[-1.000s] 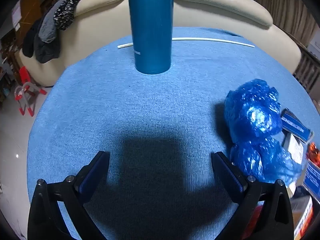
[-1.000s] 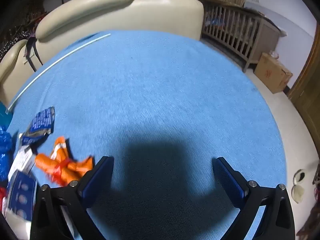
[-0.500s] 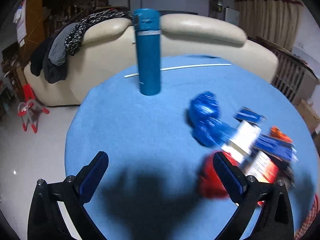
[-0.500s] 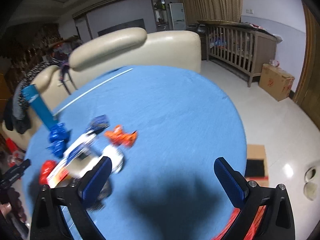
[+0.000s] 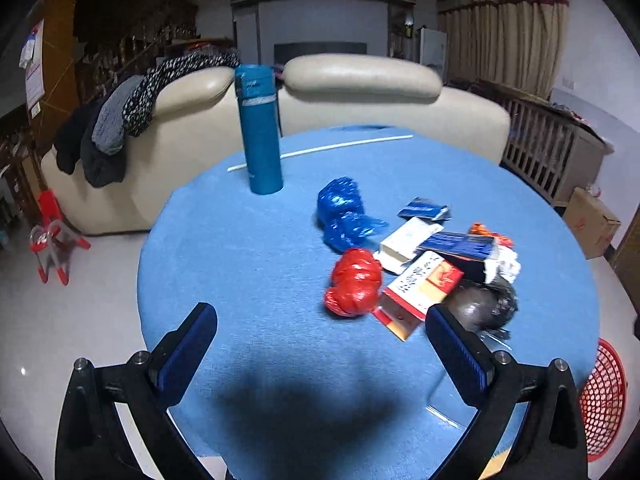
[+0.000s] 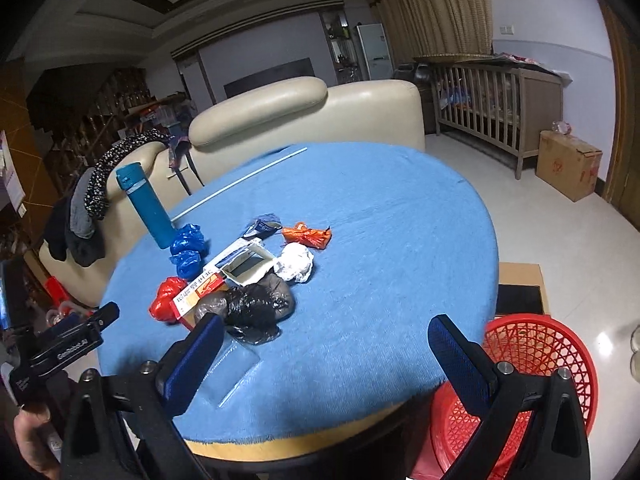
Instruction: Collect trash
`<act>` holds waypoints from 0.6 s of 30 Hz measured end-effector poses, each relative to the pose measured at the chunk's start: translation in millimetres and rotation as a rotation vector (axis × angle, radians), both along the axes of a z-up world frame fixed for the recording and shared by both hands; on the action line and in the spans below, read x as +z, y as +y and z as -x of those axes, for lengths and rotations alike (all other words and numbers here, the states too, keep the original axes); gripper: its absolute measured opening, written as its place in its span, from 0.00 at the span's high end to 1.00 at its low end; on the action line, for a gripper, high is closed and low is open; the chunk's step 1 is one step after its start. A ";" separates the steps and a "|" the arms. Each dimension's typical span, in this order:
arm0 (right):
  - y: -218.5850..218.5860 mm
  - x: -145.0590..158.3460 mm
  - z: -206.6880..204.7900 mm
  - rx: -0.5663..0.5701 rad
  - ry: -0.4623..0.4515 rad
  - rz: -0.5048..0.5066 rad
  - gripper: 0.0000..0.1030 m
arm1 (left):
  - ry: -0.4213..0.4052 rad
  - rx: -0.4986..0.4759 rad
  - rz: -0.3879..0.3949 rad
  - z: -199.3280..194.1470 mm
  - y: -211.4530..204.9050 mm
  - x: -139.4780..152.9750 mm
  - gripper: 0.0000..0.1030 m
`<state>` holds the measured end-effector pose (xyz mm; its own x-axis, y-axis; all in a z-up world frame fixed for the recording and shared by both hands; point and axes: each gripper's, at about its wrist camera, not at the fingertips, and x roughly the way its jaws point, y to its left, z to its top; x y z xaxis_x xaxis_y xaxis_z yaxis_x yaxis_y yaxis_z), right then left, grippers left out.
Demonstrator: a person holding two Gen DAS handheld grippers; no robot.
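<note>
Crinkled plastic and cardboard trash (image 5: 416, 256) is lying heaped on the round blue cloth table (image 6: 360, 208).

Glossy red wad (image 5: 354, 282), blue wad (image 5: 340, 210) and black bag (image 6: 252, 306) are touching printed cartons (image 5: 420, 286); the left gripper (image 5: 320, 340) and right gripper (image 6: 324, 348) are hovering agape, holding nothing, beside a red mesh basket (image 6: 532, 360).

Your left gripper (image 5: 320, 332) is held level with its jaws spread wide, gripping nothing. Your right gripper (image 6: 320, 340) is likewise wide apart and empty, with your hand (image 6: 34, 440) low at left.
</note>
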<state>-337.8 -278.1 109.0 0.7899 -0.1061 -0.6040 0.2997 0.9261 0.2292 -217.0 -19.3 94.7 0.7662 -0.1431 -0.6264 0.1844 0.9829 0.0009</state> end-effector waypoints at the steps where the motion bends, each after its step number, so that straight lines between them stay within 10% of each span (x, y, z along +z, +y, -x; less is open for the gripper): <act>1: 0.5 -1.5 0.9 -0.001 0.001 0.000 0.00 | -0.002 -0.006 0.007 1.5 0.0 -0.8 0.00; 18: 28.5 -8.5 3.7 0.034 -0.004 0.050 0.00 | 0.041 -0.010 0.024 10.4 0.3 -0.7 0.00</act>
<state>-341.5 -249.5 100.5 0.7962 -0.1092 -0.5952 0.2670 0.9461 0.1836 -227.3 -19.0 94.0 0.7381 -0.1659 -0.6539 0.1939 0.9806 -0.0300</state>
